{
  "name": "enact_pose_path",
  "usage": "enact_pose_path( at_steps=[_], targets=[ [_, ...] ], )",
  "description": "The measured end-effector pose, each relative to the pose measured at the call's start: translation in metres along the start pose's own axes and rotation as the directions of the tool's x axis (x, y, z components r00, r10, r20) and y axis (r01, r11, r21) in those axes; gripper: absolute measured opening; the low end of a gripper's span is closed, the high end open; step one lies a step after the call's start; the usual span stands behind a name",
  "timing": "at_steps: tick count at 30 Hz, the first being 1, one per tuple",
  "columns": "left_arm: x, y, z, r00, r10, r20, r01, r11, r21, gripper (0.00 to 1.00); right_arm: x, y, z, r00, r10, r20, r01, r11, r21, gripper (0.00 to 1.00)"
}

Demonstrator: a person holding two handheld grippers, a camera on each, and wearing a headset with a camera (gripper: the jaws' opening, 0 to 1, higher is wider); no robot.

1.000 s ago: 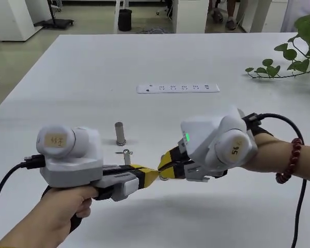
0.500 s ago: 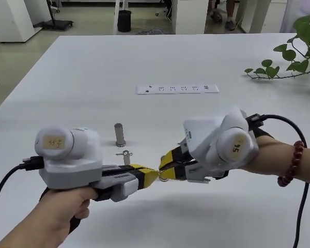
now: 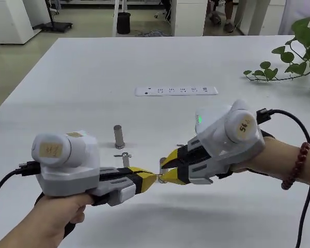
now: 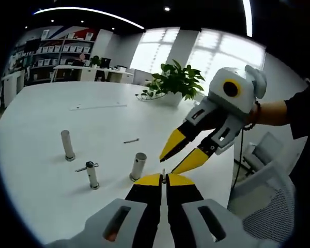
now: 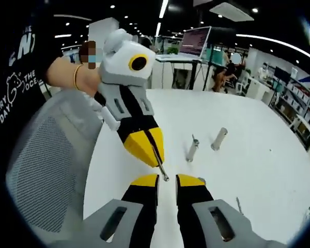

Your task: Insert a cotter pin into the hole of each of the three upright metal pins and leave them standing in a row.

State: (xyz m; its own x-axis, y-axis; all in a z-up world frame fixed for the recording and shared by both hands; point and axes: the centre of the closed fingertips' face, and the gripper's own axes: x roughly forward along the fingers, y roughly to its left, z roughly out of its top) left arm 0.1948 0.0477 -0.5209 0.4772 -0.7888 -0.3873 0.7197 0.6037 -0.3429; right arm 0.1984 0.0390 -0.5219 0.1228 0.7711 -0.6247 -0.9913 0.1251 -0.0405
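Setting: A person stood at a wide white bench [image 3: 144,57] with a gripper in each hand. A white power strip [image 3: 176,91] lay farther back.
Done: The middle grey metal pin [image 3: 125,158], a short cylinder, stood upright. A cotter pin was already through the hole near its top and stuck out to the side.
Bare pin, far end: The far grey metal pin [image 3: 119,136] stood upright on the bench with nothing through it.
Bare pin, near end: The near grey metal pin [image 4: 138,166] stood on the bench just beside the tips of the right gripper, also bare.
Left gripper: The left gripper [image 4: 164,178] had its yellow-tipped fingers pressed together on a thin silver cotter pin [image 5: 160,164]. The pin poked out past the tips and was held above the bench.
Right gripper: The right gripper [image 4: 168,165] faced the left one. Its fingers were apart and held nothing, and its tips were close to the held cotter pin.
Spare: A loose cotter pin [image 4: 130,140] lay flat on the bench beyond the three pins, apart from them.
Progress: By my reckoning about a third of the job was finished. One pin was fitted. A second cotter pin was in hand but not yet at a hole. The third waited on the bench.
Row: The three pins already stood roughly in a line.
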Motion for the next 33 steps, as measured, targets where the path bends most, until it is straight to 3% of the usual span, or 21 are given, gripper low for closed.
enact_pose_path(
  at_steps=[3, 7, 11, 14, 20, 25, 33],
  targets=[
    [-0.002, 0.001, -0.001, 0.9998, -0.006, 0.017, 0.005, 1.0, 0.02, 0.0, -0.003, -0.001, 0.001, 0.9988, 0.008, 0.048, -0.013, 0.994, 0.108, 0.08],
    [-0.005, -0.001, 0.001, 0.9984, -0.02, 0.053, 0.017, 0.999, 0.052, 0.0, -0.005, 0.001, 0.002, 0.9954, 0.024, 0.093, -0.041, 0.981, 0.189, 0.08],
    [-0.007, -0.004, 0.002, 0.9973, -0.037, 0.064, 0.032, 0.996, 0.081, 0.0, -0.008, 0.004, 0.005, 0.9892, 0.04, 0.141, -0.075, 0.965, 0.253, 0.09],
    [-0.011, -0.007, 0.002, 0.9963, -0.061, 0.061, 0.052, 0.99, 0.133, 0.0, -0.01, 0.009, 0.006, 0.9854, 0.062, 0.159, -0.103, 0.958, 0.266, 0.11],
    [-0.017, -0.014, 0.003, 0.9915, -0.108, 0.073, 0.093, 0.979, 0.18, 0.0, -0.012, 0.019, 0.006, 0.9753, 0.112, 0.19, -0.166, 0.941, 0.295, 0.12],
    [-0.02, -0.018, 0.004, 0.9874, -0.141, 0.071, 0.125, 0.973, 0.195, 0.0, -0.013, 0.028, 0.009, 0.9622, 0.158, 0.222, -0.221, 0.928, 0.3, 0.12],
    [-0.021, -0.031, 0.006, 0.9719, -0.224, 0.073, 0.205, 0.957, 0.204, 0.0, -0.014, 0.043, 0.01, 0.9442, 0.228, 0.238, -0.291, 0.916, 0.277, 0.09]
  ],
)
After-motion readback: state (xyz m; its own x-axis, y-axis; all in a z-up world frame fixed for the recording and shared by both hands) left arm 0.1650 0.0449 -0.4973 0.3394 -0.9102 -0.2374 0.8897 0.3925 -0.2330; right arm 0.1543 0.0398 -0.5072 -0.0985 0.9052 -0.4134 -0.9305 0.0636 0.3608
